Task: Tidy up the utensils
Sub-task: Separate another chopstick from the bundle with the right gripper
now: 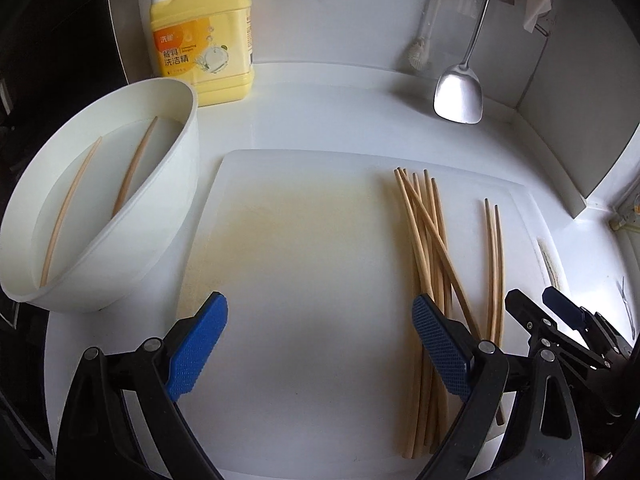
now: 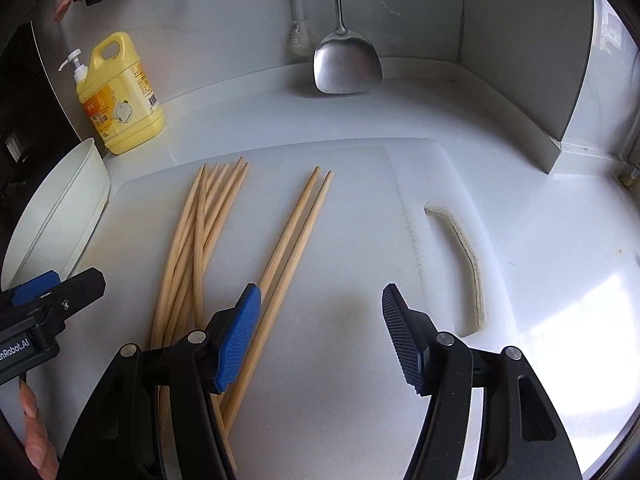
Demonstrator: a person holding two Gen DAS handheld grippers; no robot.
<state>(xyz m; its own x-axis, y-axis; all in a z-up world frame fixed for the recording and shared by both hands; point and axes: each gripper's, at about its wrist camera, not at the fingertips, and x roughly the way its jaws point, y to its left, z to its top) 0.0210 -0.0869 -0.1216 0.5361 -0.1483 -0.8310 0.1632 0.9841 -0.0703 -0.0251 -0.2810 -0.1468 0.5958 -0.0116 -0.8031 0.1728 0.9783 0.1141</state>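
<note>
The yellow detergent jug (image 1: 208,36), standing far ahead and to the left of the left claw (image 1: 320,348), bears an orange label with white Chinese characters reading 餐具洗洁精; the small brand mark above them and the fine print on the side panel are too blurred to read. In the right wrist view, the body of the left claw (image 2: 44,292) carries white lettering, cut off at the frame edge, reading "nRobot.AI"

board centre (image 1: 304,240) bare | bowl (image 1: 120,200) left | chopstick pile (image 1: 432,248) right
</note>
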